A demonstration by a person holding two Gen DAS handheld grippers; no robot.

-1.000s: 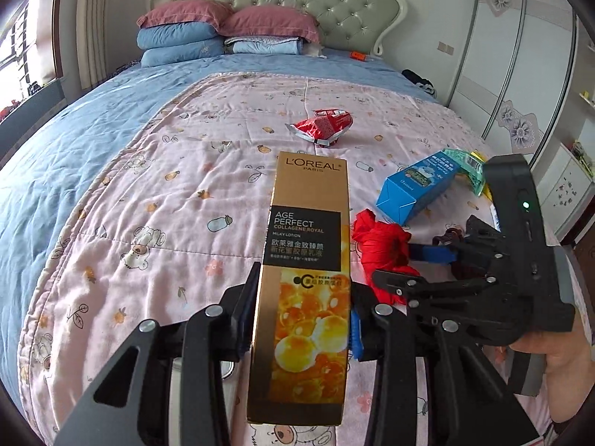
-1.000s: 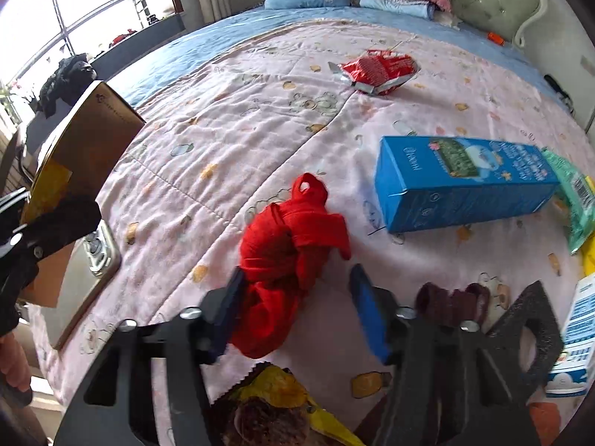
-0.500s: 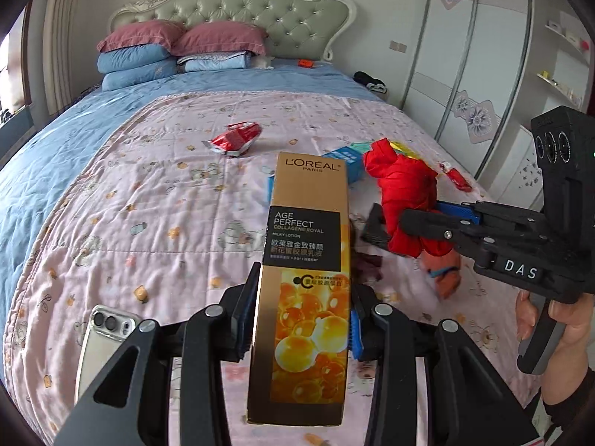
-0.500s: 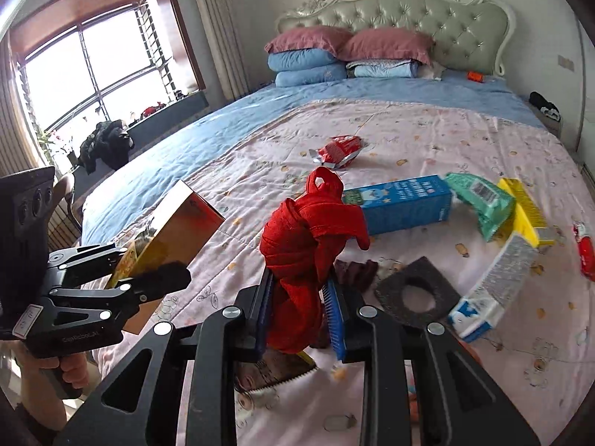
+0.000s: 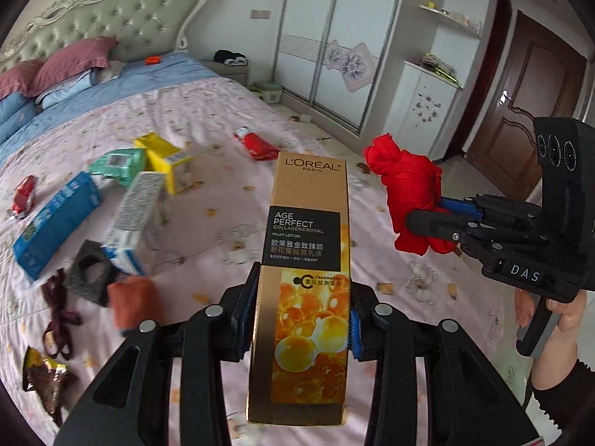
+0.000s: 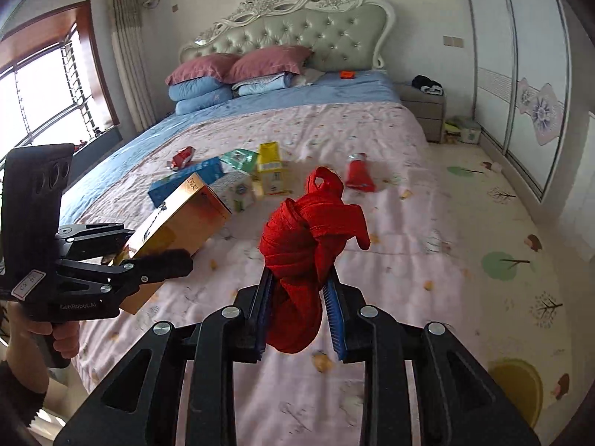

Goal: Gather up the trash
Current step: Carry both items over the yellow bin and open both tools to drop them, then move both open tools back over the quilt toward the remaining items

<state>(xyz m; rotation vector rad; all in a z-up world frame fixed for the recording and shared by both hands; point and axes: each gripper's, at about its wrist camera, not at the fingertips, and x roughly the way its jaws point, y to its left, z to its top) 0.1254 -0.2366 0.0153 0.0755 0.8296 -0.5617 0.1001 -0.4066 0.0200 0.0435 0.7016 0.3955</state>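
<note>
My left gripper is shut on a tall gold L'Oreal lotion box, held upright above the bed; it also shows in the right wrist view. My right gripper is shut on a knotted red plastic bag, lifted above the pink quilt; in the left wrist view the bag hangs to the right of the box. On the quilt lie a blue carton, a white and blue box, a yellow box, a green packet and red wrappers.
A grey foam piece, an orange cloth, a dark ribbon and a brown snack wrapper lie near the bed's foot. Wardrobe doors and a brown door stand to the right. A patterned floor mat lies beside the bed.
Both grippers have swung to the right, away from the headboard, toward the wardrobe side. The red bag, on the quilt between open jaws a second ago, is now gripped and lifted. The gold box stays held.
</note>
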